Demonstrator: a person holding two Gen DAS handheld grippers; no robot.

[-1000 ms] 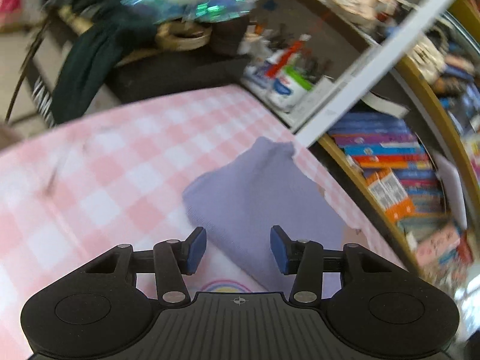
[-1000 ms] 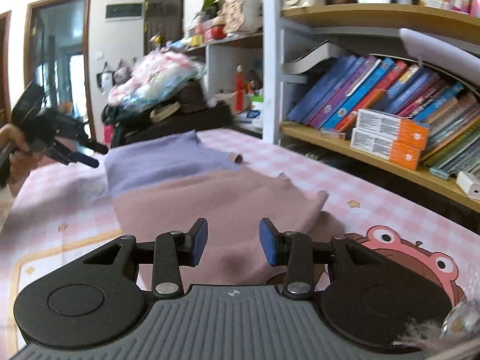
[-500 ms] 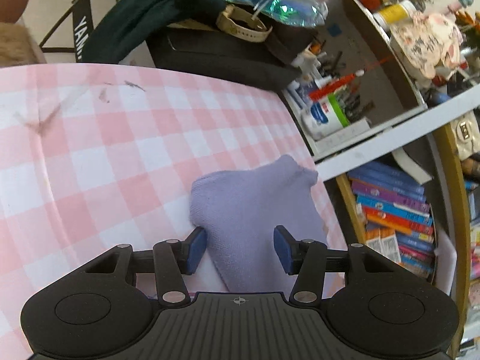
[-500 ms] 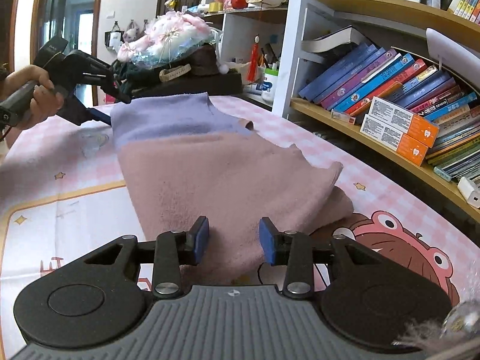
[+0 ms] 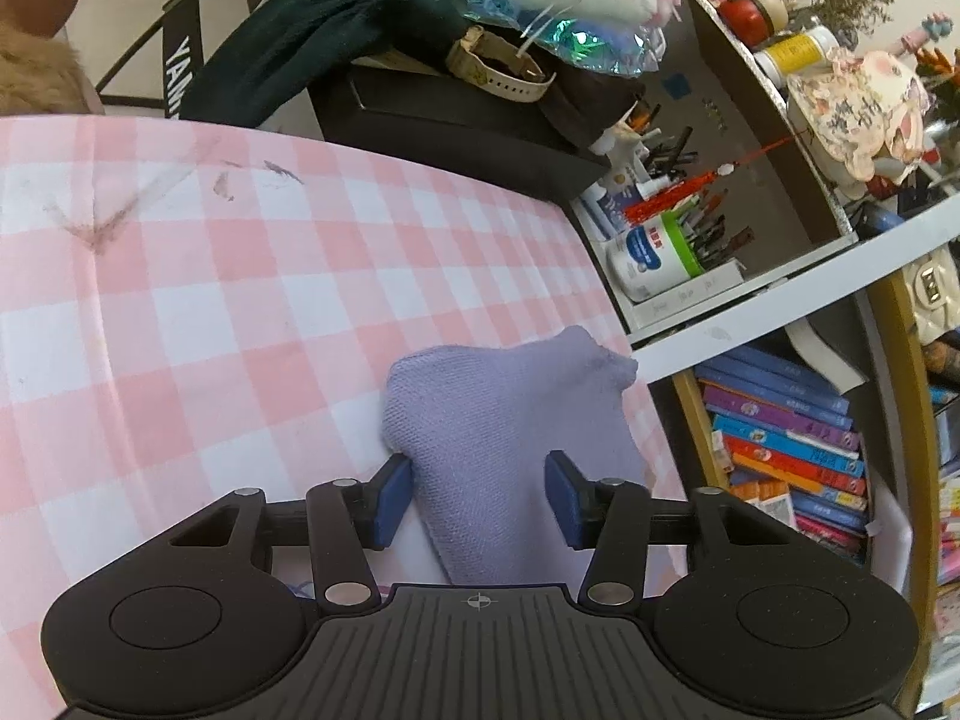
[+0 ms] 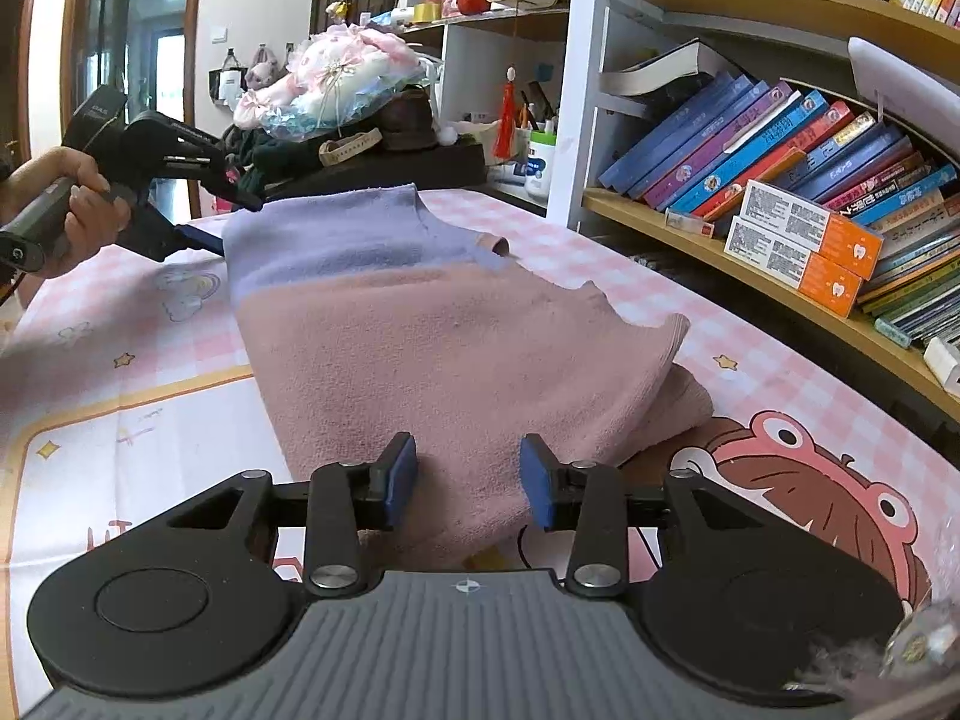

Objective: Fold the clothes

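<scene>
the garment (image 6: pixel 420 324) lies spread on the pink checked tablecloth (image 5: pixel 180 312), its lilac end far from the right wrist camera and its dusty-pink end near it, with a doubled layer bulging out at the right edge. it looks like soft knit or terry: light, limp, not fragile, and more likely to sag and bunch than to slip. the sensible holds are the edges and corners, pinched through both layers so that the fold travels as one.

at the left, a hand (image 6: pixel 72 204) carries the left gripper (image 5: pixel 478 498) to the lilac end. its jaws straddle the cloth half open, one blue pad touching the cloth's edge and the other apart from it, so nothing is pinched. they have just closed a little, after widening slightly half a second ago. over the past second the view has rolled and the lilac end has slid in between the pads.

the right gripper (image 6: pixel 469 480) hovers over the near pink edge, jaws parted and gripping nothing, with the cloth closer beneath it than a second ago.
</scene>
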